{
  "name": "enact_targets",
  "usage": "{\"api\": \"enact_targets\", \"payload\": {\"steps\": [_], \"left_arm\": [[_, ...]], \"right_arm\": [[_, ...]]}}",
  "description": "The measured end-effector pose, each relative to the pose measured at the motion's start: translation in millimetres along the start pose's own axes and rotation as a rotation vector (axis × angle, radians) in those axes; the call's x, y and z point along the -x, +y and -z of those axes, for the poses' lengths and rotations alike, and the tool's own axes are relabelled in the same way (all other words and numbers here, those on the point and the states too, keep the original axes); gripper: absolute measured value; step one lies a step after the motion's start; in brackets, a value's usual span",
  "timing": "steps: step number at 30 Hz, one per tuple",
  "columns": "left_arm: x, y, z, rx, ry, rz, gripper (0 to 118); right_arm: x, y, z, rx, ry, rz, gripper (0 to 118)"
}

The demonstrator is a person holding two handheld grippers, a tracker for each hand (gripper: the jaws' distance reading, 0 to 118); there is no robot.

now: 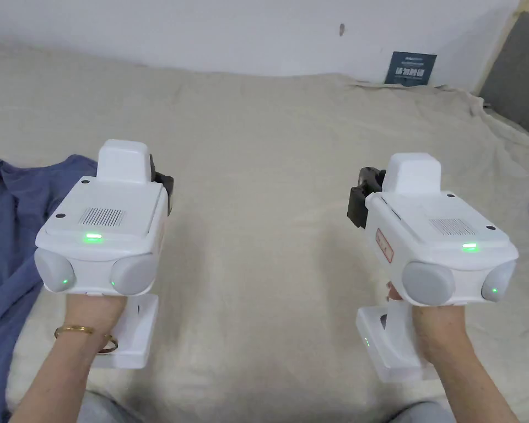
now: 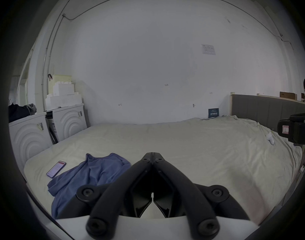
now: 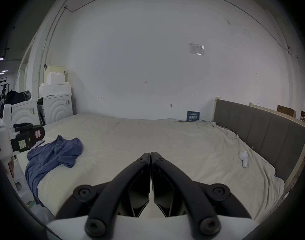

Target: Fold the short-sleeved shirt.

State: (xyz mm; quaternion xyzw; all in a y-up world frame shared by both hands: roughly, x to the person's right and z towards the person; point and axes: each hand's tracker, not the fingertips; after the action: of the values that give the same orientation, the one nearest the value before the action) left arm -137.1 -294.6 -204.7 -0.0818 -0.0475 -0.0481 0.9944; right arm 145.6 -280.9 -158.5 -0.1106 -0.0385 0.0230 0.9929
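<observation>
A blue short-sleeved shirt [image 1: 10, 231] lies crumpled at the left edge of the bed, partly hanging over the near side. It also shows as the blue shirt [image 2: 89, 176] and the blue shirt [image 3: 51, 157] in the gripper views. My left gripper [image 2: 153, 154] is held above the sheet just right of the shirt, jaws pressed together with nothing between them. My right gripper [image 3: 150, 154] hovers over the bare middle of the bed, jaws together and empty. In the head view the white gripper bodies hide the jaws; the left gripper [image 1: 161, 190] and right gripper [image 1: 362, 201] show dark front parts.
A cream sheet [image 1: 269, 182] covers the bed. A phone [image 2: 56, 169] lies beyond the shirt at the left. A small white object [image 3: 244, 159] rests near the grey headboard [image 3: 262, 136] on the right. White cabinets [image 2: 44, 129] stand off the bed's left end.
</observation>
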Motion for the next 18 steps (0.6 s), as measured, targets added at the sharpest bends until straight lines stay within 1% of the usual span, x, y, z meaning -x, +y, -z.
{"api": "enact_targets", "payload": {"steps": [10,18], "left_arm": [[62,-7,-25,0.014,0.169,-0.023,0],[109,-16,-52,0.024,0.295,-0.039,0]], "right_arm": [[71,7,23,-0.005,0.197,-0.028,0],[128,14,29,-0.013,0.333,-0.054,0]]}}
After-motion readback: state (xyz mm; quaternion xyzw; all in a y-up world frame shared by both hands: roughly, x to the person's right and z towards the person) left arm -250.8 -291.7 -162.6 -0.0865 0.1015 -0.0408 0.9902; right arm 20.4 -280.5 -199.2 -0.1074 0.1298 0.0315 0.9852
